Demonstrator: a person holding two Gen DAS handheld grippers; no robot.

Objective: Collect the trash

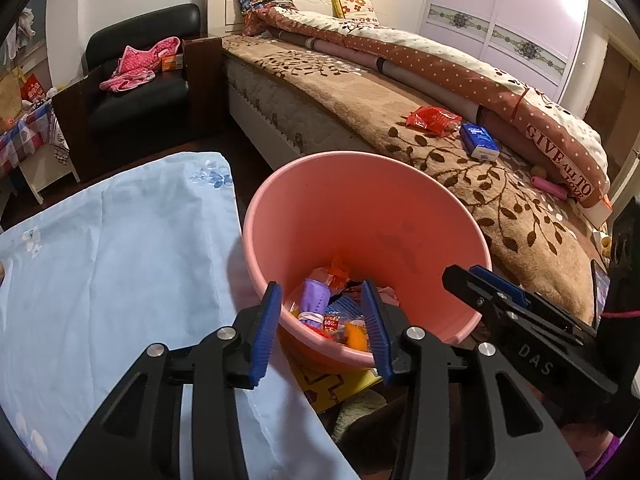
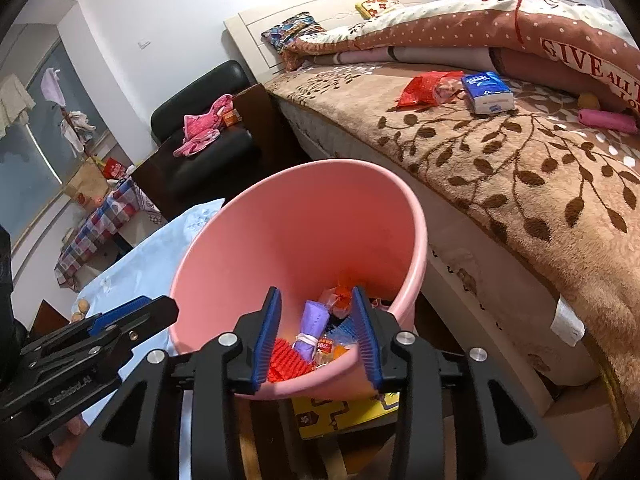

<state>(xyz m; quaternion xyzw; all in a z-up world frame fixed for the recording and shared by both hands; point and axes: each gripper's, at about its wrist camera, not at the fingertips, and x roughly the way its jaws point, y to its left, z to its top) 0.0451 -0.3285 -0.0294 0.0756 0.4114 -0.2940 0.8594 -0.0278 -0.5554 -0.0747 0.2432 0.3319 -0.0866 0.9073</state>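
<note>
A pink bucket [image 1: 360,216] [image 2: 300,232] stands on the floor beside the bed. At its bottom lie a purple wrapper [image 1: 314,296] [image 2: 314,320], an orange piece [image 1: 356,334], a red ridged piece [image 2: 286,364] and other scraps. My left gripper [image 1: 320,292] hangs open over the bucket's near rim, with nothing between its blue pads. My right gripper [image 2: 316,292] is open over the same rim, also holding nothing. On the bed lie a red wrapper [image 1: 432,120] [image 2: 424,88], a blue tissue pack [image 1: 478,140] [image 2: 488,92] and a pink tube [image 1: 550,188] [image 2: 608,120].
A light blue cloth [image 1: 120,260] covers a surface left of the bucket. A yellow patterned box [image 2: 340,412] lies under the bucket's near side. A black armchair [image 1: 140,100] with a pink garment stands by the headboard. A rolled quilt [image 1: 440,68] lies along the bed.
</note>
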